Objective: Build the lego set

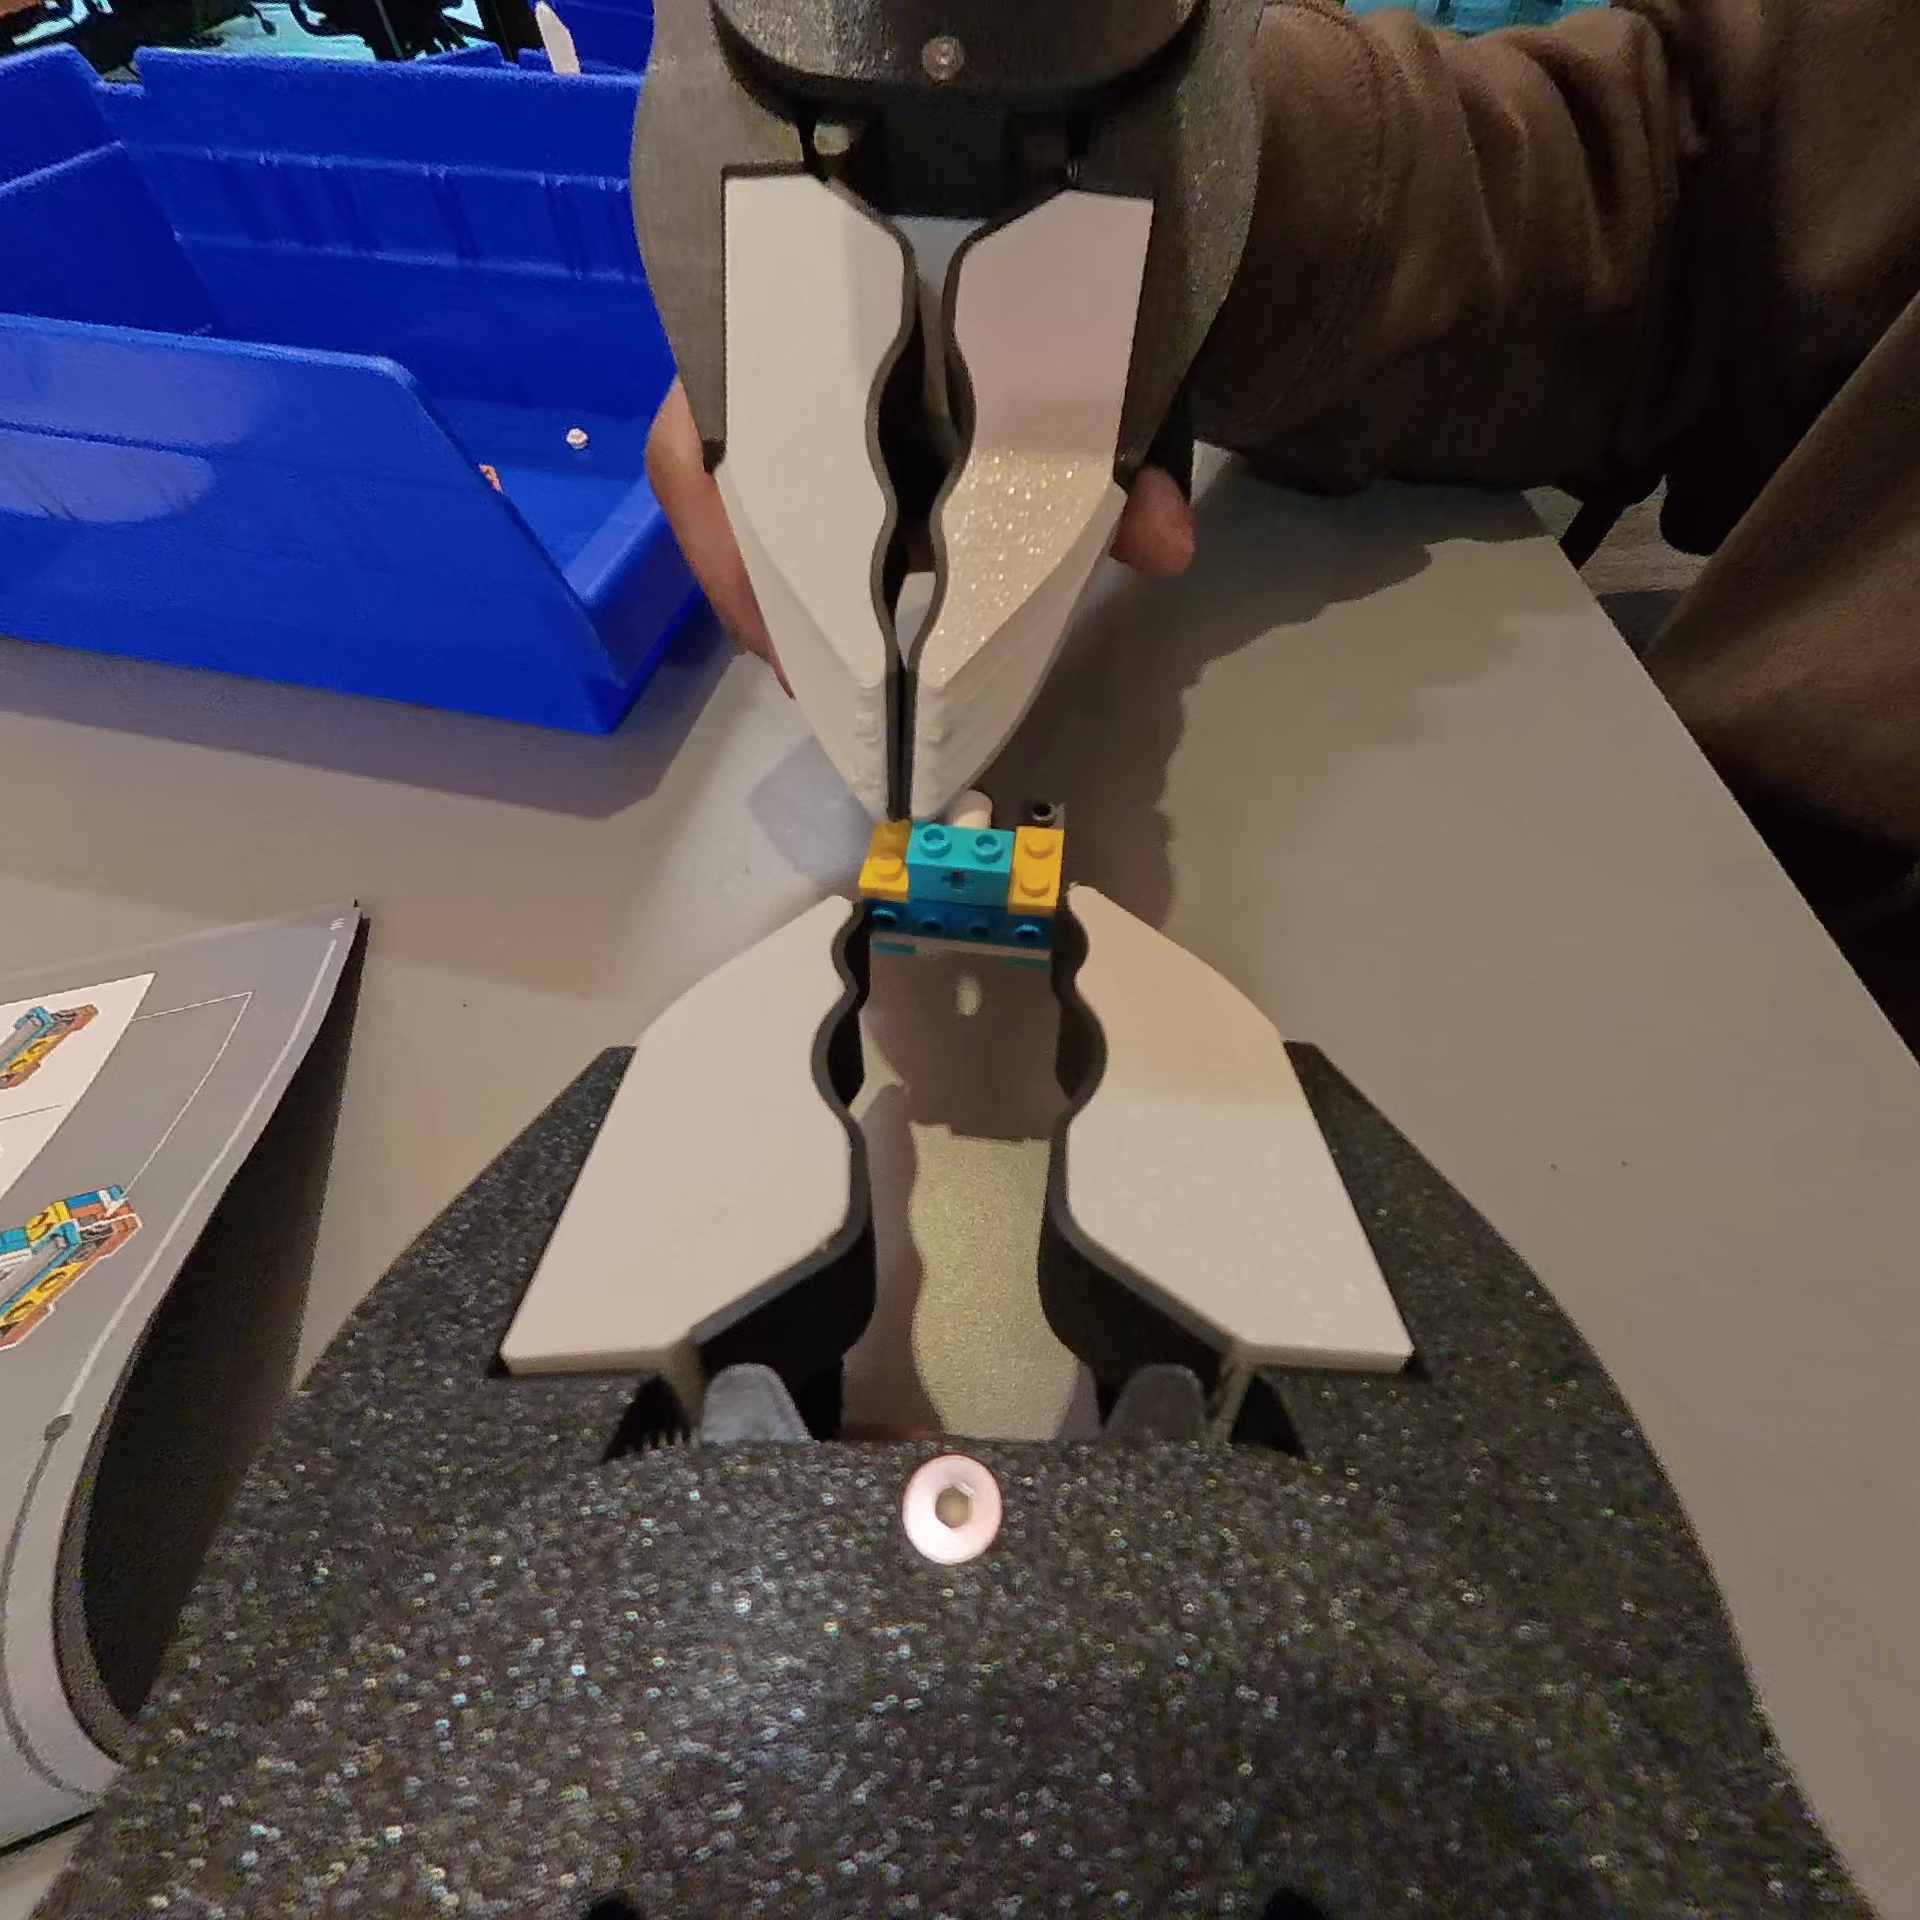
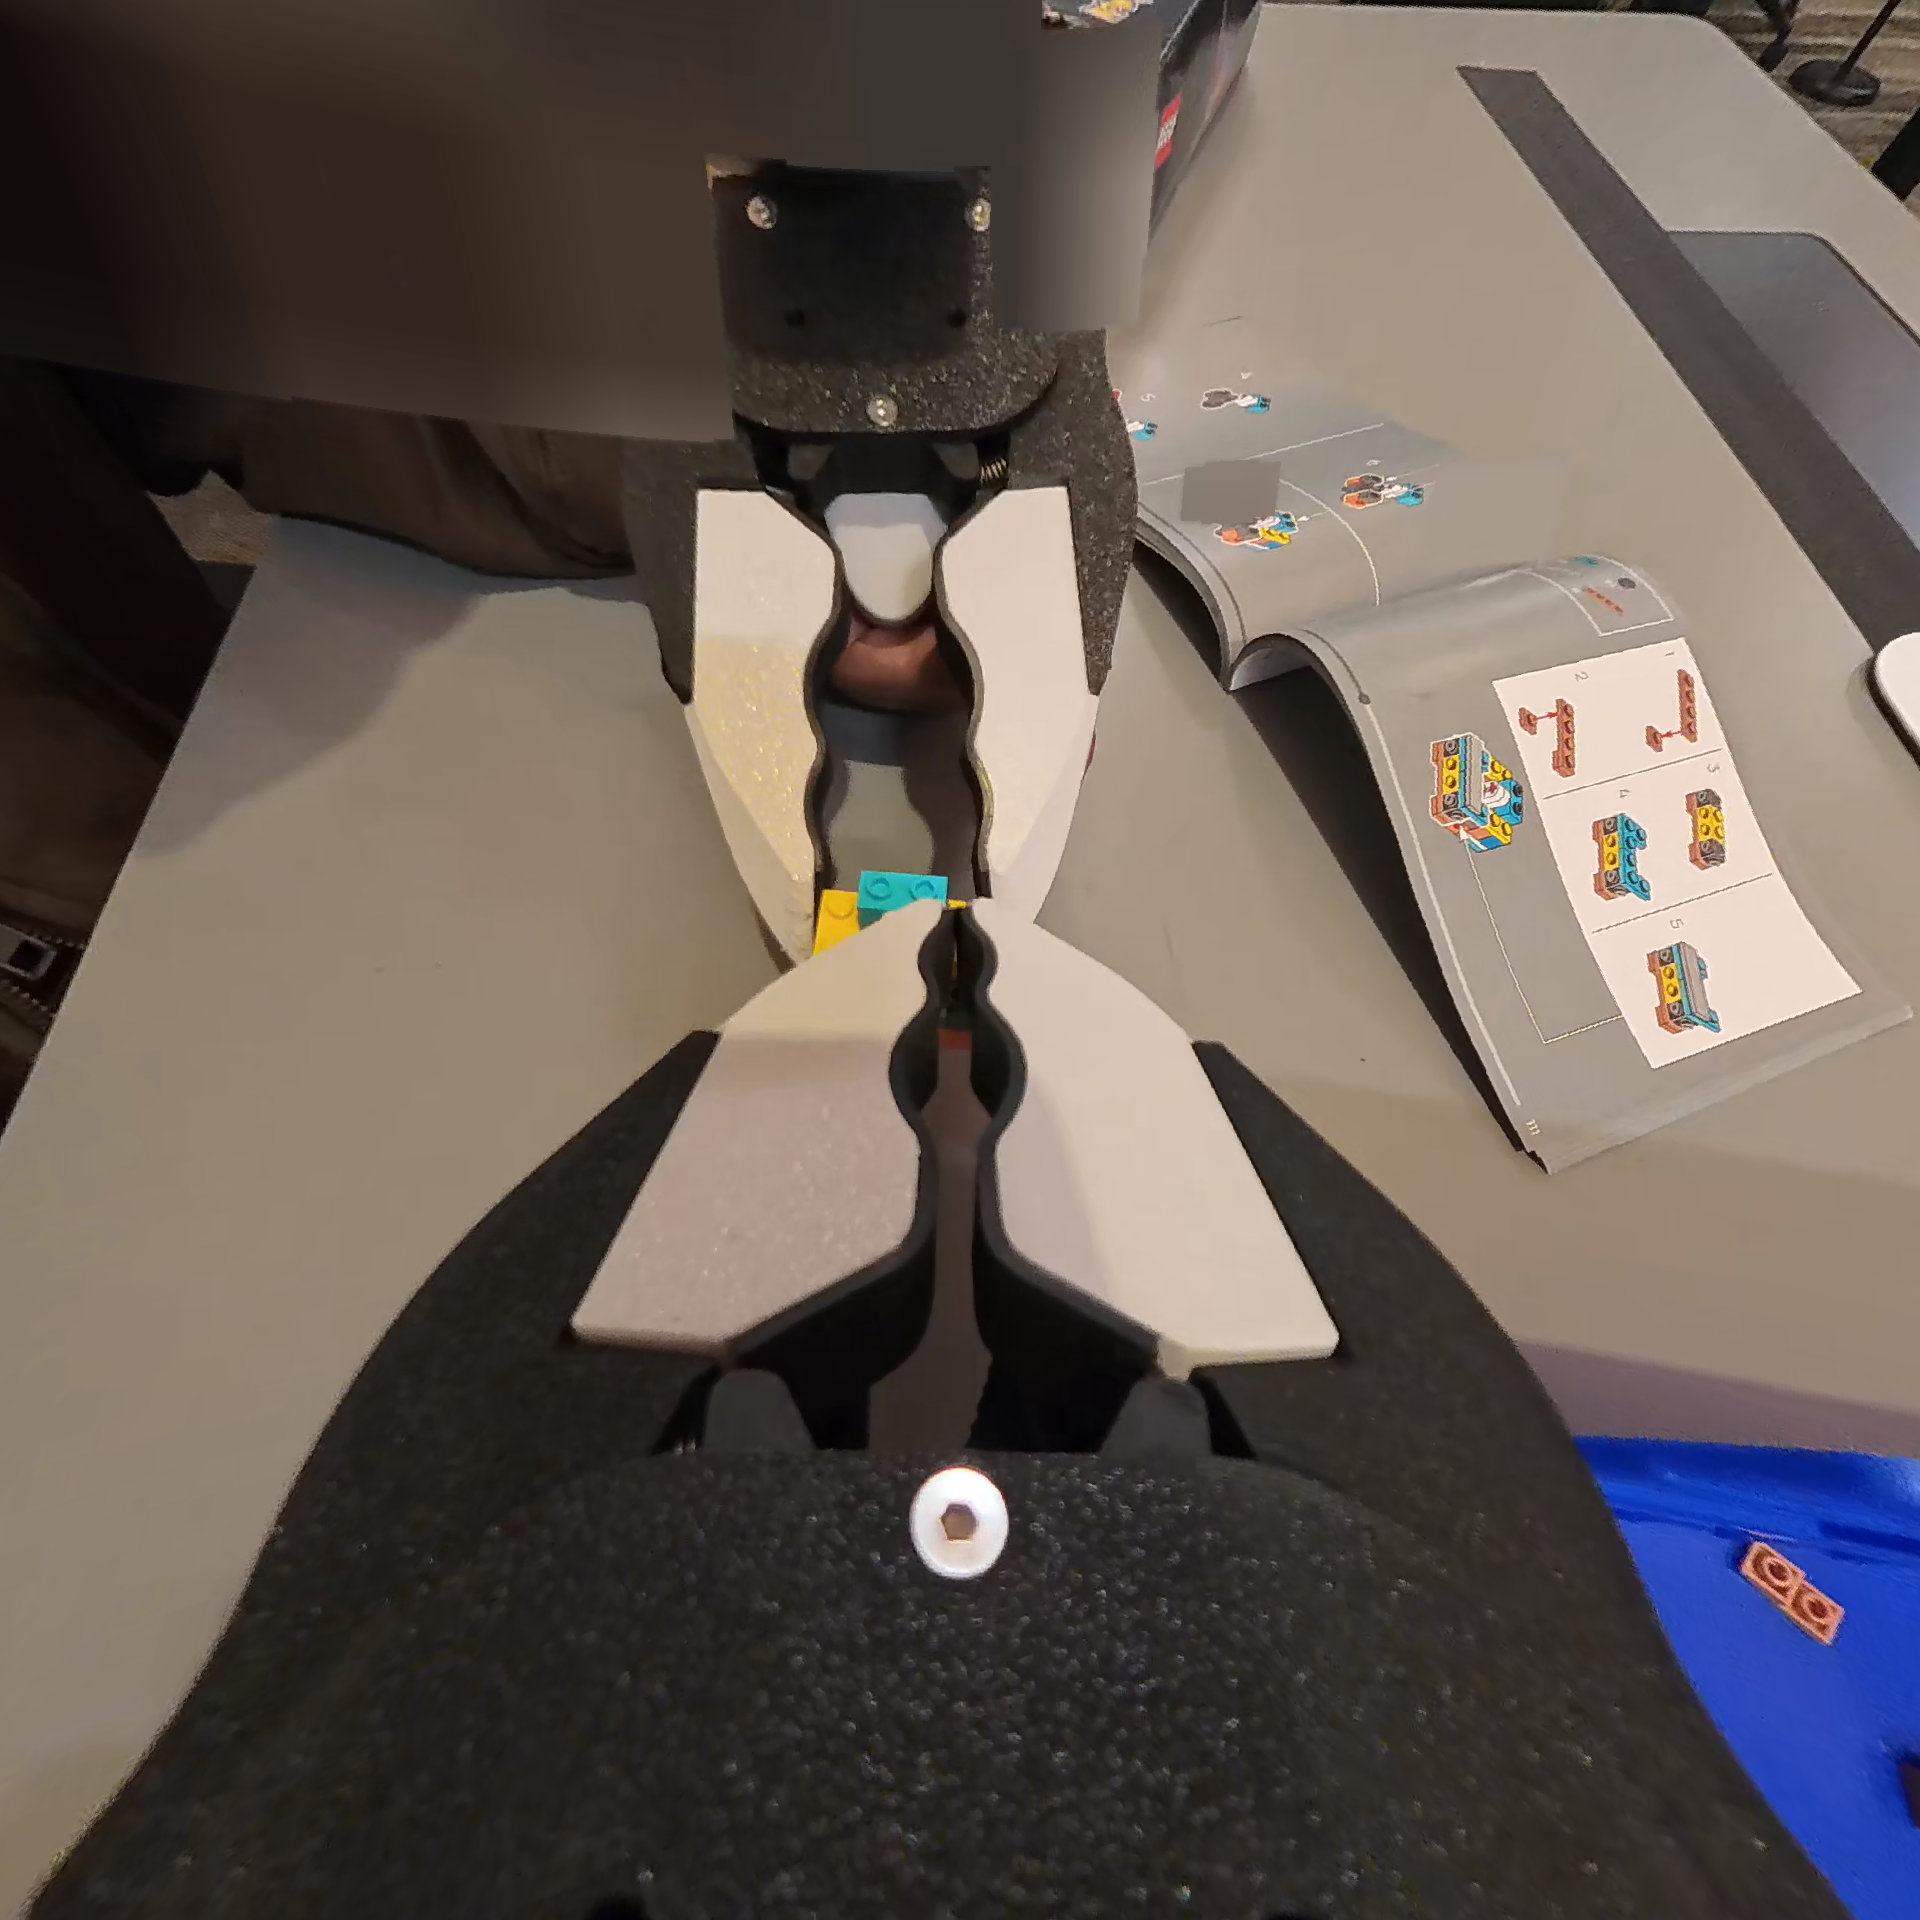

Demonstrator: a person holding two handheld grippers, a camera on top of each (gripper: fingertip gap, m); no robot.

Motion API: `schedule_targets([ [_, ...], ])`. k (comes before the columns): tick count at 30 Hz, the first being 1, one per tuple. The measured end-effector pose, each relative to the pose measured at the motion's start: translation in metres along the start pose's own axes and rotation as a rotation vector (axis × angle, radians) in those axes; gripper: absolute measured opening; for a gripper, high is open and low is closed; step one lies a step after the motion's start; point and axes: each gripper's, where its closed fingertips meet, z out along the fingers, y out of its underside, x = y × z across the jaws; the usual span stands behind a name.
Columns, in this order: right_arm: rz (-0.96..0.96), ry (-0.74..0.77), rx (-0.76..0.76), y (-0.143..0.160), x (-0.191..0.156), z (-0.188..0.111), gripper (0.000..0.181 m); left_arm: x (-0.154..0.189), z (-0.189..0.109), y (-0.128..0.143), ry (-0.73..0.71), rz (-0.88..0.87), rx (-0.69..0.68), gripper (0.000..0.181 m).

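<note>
The lego assembly (image 1: 961, 888) sits between the left tool's (image 1: 961, 920) tips, which are spread and clamped on its sides above the worktop (image 1: 1403, 883). The right tool (image 1: 902, 816), tips pressed together, touches the assembly's yellow corner.

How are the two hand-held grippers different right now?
The left hand-held gripper has its fingers spread apart around the small lego build, holding its sides. The right hand-held gripper has its fingers pinched almost together, with the tips at the top of the build, by a yellow brick. Both have pale grey fingers on speckled black bodies, and they point toward each other over the grey table.
</note>
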Motion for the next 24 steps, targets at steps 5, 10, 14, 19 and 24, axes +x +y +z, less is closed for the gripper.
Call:
schedule_targets([
  [5, -0.030, 0.028, -0.044, 0.0020, 0.0003, 0.0007, 0.000, -0.0005, 0.0009, 0.0020, -0.005, 0.005, -0.012, 0.033],
  [10, -0.028, 0.049, -0.057, 0.0029, 0.0019, 0.0018, 0.000, -0.0022, 0.0009, 0.0031, -0.017, 0.007, -0.022, 0.033],
  [14, -0.046, 0.085, -0.085, 0.0040, 0.0034, 0.0028, 0.000, -0.0034, 0.0012, 0.0048, -0.024, 0.009, -0.031, 0.033],
  [19, -0.064, 0.103, -0.108, 0.0062, 0.0029, 0.0036, 0.000, -0.0028, 0.0021, 0.0066, -0.019, 0.008, -0.038, 0.033],
  [24, -0.071, 0.107, -0.065, 0.0011, 0.0048, 0.0020, 0.000, -0.0037, -0.0004, 0.0024, -0.013, -0.007, -0.006, 0.033],
])
